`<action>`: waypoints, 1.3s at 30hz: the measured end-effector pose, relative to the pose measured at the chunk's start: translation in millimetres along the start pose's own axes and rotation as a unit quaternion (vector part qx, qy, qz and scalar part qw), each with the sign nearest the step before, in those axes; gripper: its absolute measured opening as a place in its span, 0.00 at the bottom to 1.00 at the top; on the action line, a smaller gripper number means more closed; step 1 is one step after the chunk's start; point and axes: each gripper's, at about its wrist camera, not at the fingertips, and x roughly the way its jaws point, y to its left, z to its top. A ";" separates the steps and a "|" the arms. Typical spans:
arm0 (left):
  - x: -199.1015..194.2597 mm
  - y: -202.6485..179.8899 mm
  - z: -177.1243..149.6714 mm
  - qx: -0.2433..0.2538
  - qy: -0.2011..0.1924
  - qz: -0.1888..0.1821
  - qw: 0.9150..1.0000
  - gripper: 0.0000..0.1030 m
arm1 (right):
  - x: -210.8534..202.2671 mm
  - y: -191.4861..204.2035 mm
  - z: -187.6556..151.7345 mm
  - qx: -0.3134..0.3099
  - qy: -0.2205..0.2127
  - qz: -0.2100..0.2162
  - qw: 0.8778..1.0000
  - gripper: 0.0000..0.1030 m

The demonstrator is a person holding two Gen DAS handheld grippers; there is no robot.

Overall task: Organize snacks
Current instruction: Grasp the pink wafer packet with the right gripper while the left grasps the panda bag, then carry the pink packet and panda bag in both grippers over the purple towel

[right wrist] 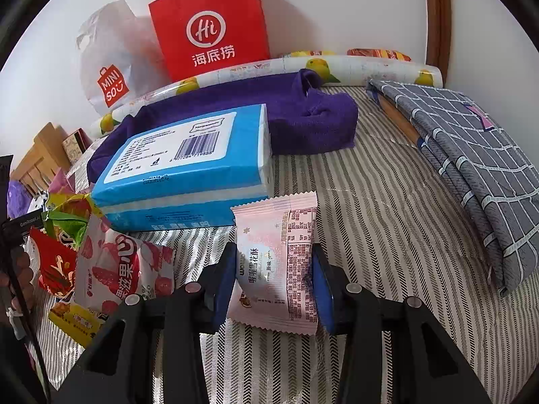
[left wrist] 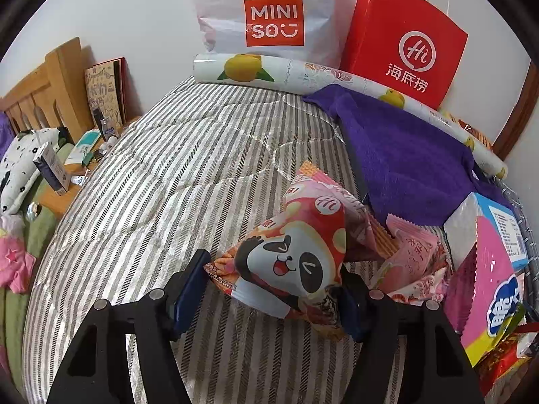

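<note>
My left gripper (left wrist: 274,269) is shut on a red and white snack packet with a panda face (left wrist: 296,256); both blue pads touch its sides just above the striped quilt (left wrist: 161,185). More pink packets (left wrist: 414,252) and a pink and yellow bag (left wrist: 488,289) are heaped to its right. My right gripper (right wrist: 273,252) is shut on a pale pink snack packet (right wrist: 276,262), held upright over the quilt (right wrist: 387,222). To its left lie a strawberry packet (right wrist: 114,262), a red packet (right wrist: 54,269) and a yellow packet (right wrist: 74,320).
A blue tissue pack (right wrist: 188,161) lies behind the snacks on a purple towel (right wrist: 303,111). A red paper bag (right wrist: 209,23), a white Miniso bag (left wrist: 269,17) and a lemon-print roll (left wrist: 252,69) line the wall. Folded grey checked cloth (right wrist: 471,155) lies right. A cluttered bedside shelf (left wrist: 50,168) stands left.
</note>
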 end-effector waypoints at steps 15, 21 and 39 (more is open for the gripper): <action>-53.9 -11.6 -18.2 0.011 -0.008 -0.036 0.999 0.64 | -23.6 -4.3 -4.5 0.011 -0.004 0.021 1.000 0.41; -85.1 -25.9 -14.4 0.023 -0.022 -0.062 0.998 0.64 | -60.2 1.5 5.3 0.009 -0.036 0.029 0.999 0.41; -132.1 -109.7 36.4 0.080 -0.059 -0.151 0.984 0.64 | -125.4 21.2 69.7 -0.010 -0.098 0.039 0.994 0.41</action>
